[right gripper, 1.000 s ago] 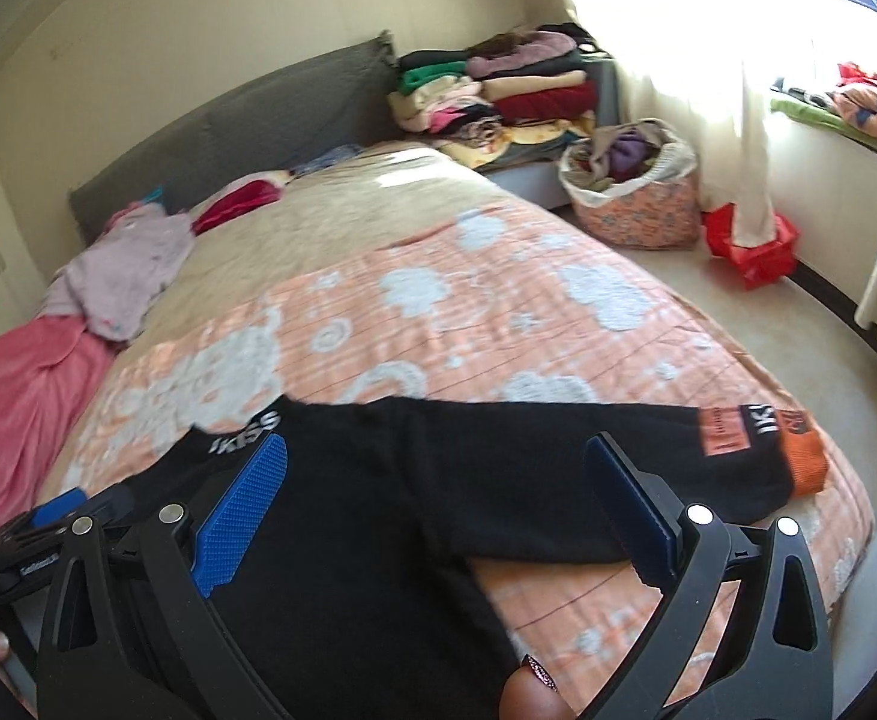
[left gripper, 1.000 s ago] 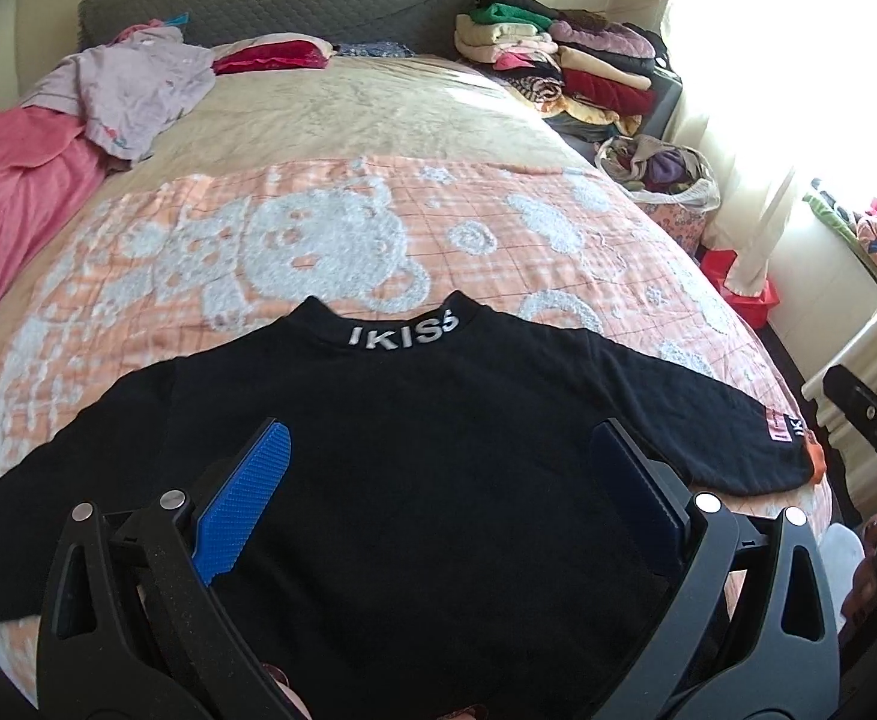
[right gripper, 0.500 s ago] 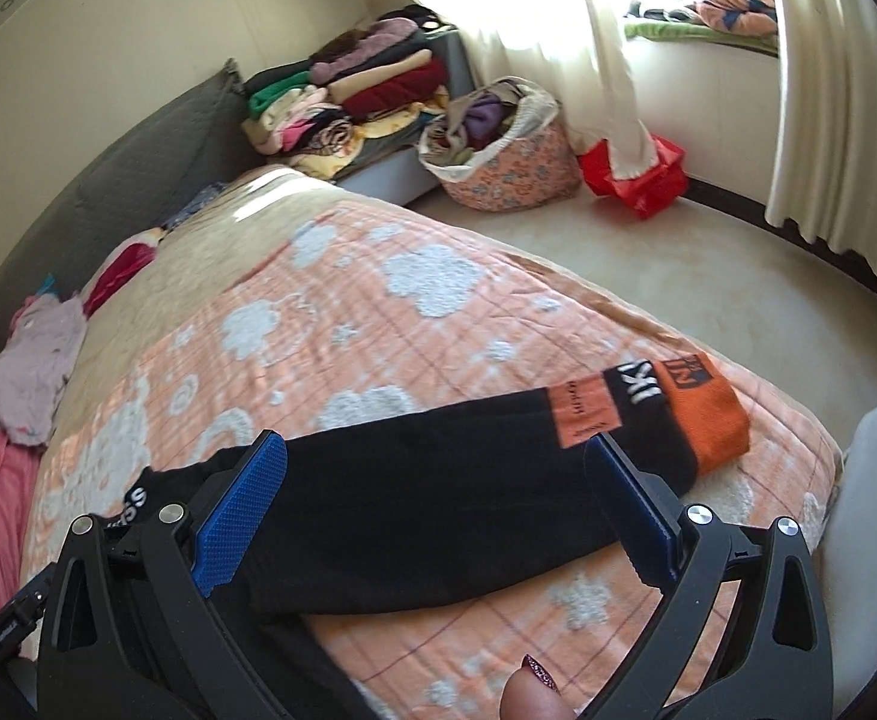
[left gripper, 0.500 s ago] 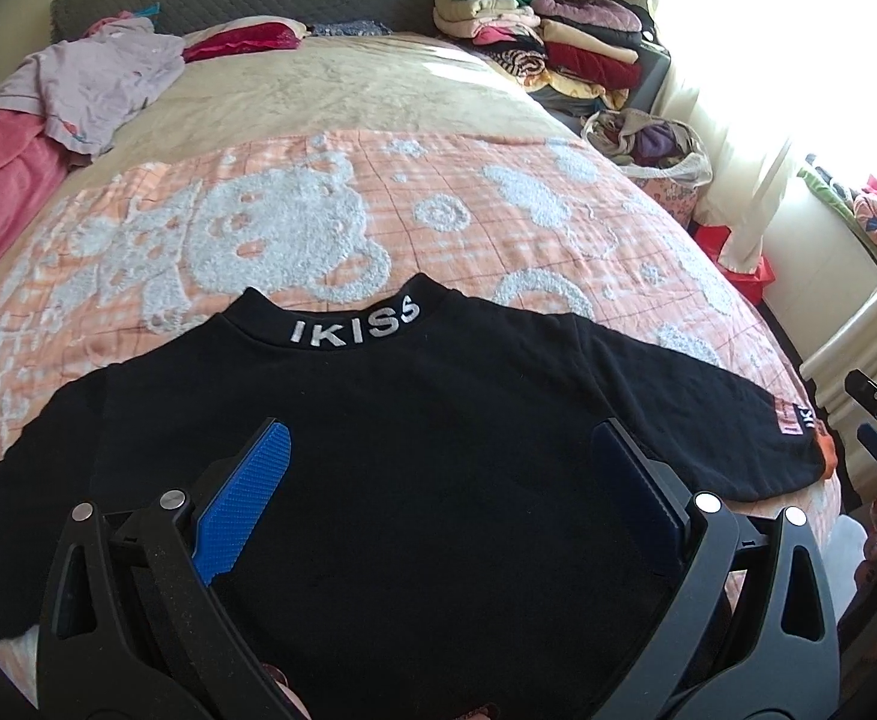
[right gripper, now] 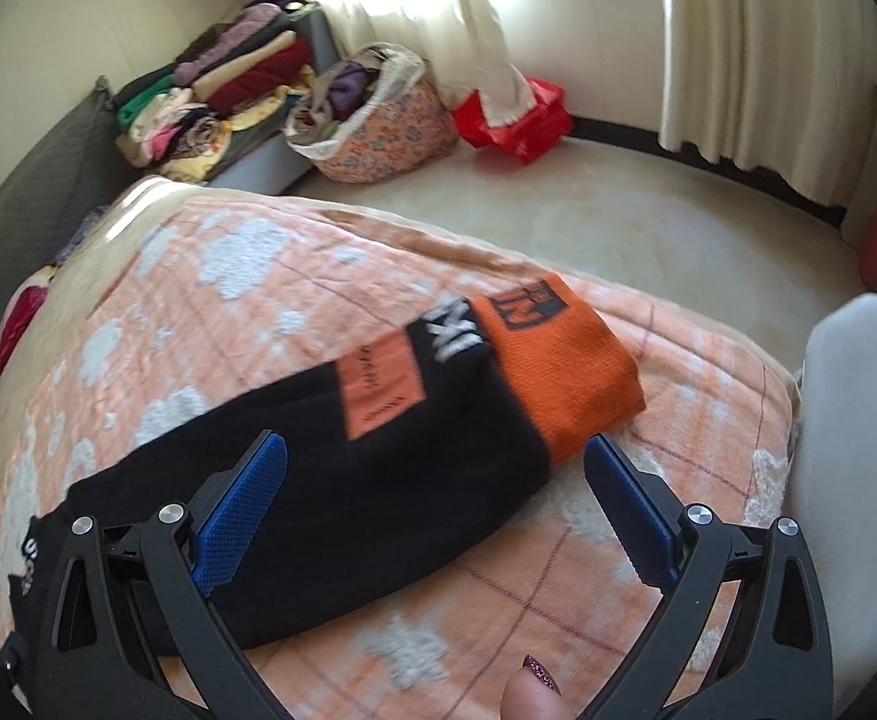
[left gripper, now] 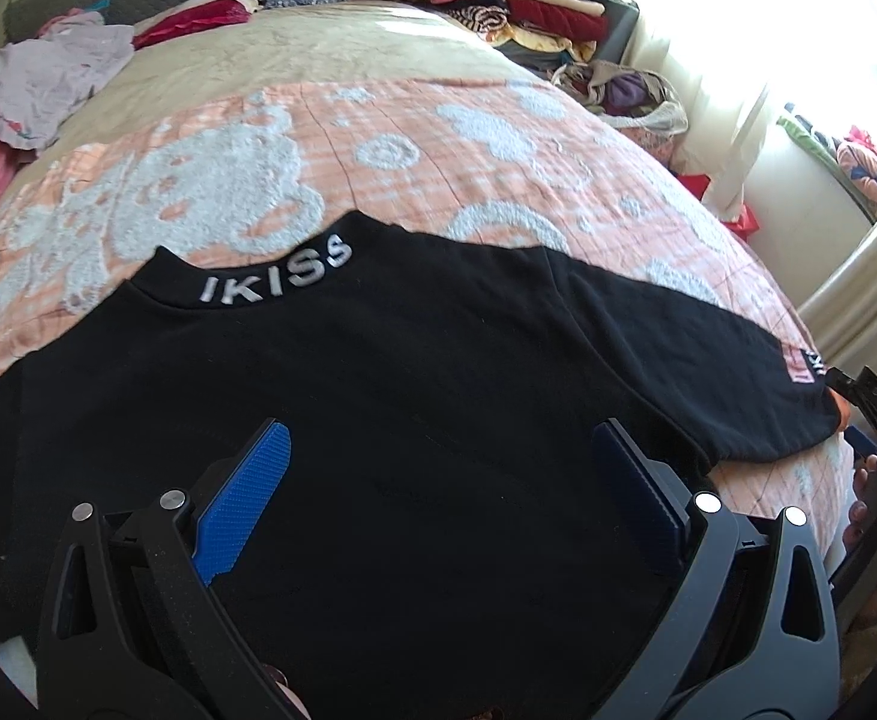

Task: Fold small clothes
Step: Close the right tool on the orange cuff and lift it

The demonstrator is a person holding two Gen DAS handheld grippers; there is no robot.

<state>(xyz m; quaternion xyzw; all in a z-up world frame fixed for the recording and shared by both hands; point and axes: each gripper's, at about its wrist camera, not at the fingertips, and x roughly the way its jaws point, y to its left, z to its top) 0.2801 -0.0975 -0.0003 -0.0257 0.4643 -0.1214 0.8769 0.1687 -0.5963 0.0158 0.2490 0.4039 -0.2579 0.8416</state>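
A small black sweatshirt (left gripper: 414, 420) with white "IKISS" lettering on its collar (left gripper: 276, 279) lies spread flat on the orange blanket. My left gripper (left gripper: 438, 468) hovers open over the shirt's body, nothing between its blue pads. The right sleeve (right gripper: 342, 468) stretches toward the bed's corner and ends in an orange cuff (right gripper: 564, 360). My right gripper (right gripper: 432, 486) stands open just above this sleeve, near the cuff, holding nothing. In the left wrist view the right gripper (left gripper: 876, 414) shows at the far right edge beside the cuff.
The orange-and-white blanket (left gripper: 438, 156) covers the bed. Pink and lilac clothes (left gripper: 48, 78) lie at its far left. Folded clothes (right gripper: 222, 96) are stacked beside the headboard, with a fabric basket (right gripper: 378, 120) and red bag (right gripper: 516, 120) on the floor. A grey object (right gripper: 852, 420) stands at the bed's right corner.
Both grippers have moved closer to the shirt. The right one swung rightward along the sleeve to the orange cuff. Both stayed open.
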